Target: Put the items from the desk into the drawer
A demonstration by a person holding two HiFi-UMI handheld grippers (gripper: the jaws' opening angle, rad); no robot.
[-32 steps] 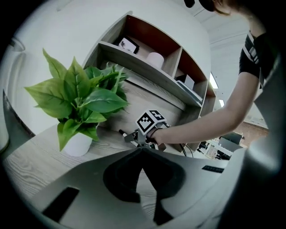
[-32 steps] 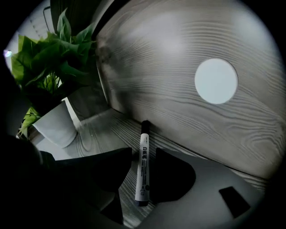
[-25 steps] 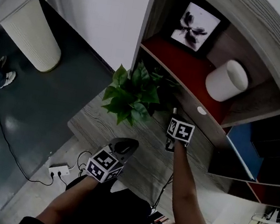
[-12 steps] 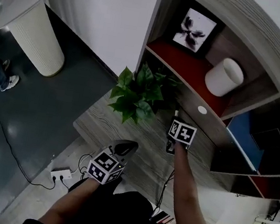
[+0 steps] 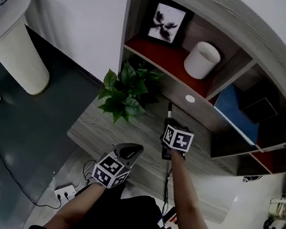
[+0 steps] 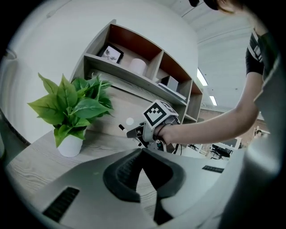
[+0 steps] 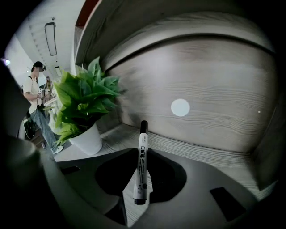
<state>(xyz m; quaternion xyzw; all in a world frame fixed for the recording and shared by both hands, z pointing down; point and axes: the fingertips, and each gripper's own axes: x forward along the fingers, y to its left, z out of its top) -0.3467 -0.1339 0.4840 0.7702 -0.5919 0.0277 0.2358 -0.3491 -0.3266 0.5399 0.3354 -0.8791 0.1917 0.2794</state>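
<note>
My right gripper (image 7: 142,150) is shut on a white marker (image 7: 141,166) with a black cap, which points up and forward out of the jaws. In the head view the right gripper (image 5: 168,123) hovers over the wooden desk (image 5: 102,131), and the marker (image 5: 169,109) aims at the closed drawer front with its round white knob (image 5: 189,98). The knob (image 7: 180,107) lies straight ahead in the right gripper view. My left gripper (image 5: 135,148) hangs over the desk's near edge, shut with nothing between its jaws. From the left gripper (image 6: 142,151) I see the right gripper (image 6: 133,131) ahead.
A potted green plant (image 5: 125,89) stands on the desk's left part, close to the marker. The shelf above holds a framed picture (image 5: 166,23), a white cylinder (image 5: 202,60) and a blue box (image 5: 235,113). A white round table (image 5: 15,35) and a power strip (image 5: 67,192) are on the floor.
My right gripper has lifted with the marker and moved closer to the drawer front. The left gripper has shifted slightly forward. The view has swung toward the shelf.
</note>
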